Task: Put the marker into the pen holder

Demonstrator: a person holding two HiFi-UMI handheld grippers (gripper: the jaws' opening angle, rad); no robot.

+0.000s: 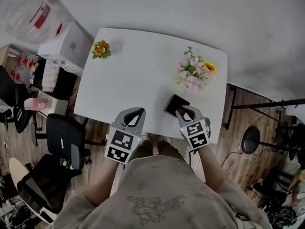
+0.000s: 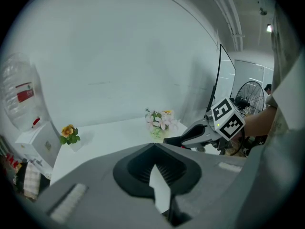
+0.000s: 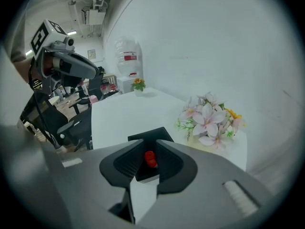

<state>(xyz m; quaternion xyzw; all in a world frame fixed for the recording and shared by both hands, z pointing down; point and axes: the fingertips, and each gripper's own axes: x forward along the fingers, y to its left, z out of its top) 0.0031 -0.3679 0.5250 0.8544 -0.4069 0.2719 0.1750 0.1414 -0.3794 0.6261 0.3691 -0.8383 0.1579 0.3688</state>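
Note:
A black square pen holder stands near the front right edge of the white table. My right gripper hovers right over it, shut on a red-capped marker. In the right gripper view the red marker sits upright between the jaws of the right gripper, with the pen holder directly beneath. My left gripper hangs over the table's front edge, to the left of the holder. It is shut and holds nothing, and its tips meet in the left gripper view.
A bunch of pink flowers stands just behind the pen holder. A small pot of orange flowers sits at the far left corner. Left of the table are a white box, a water bottle and office chairs.

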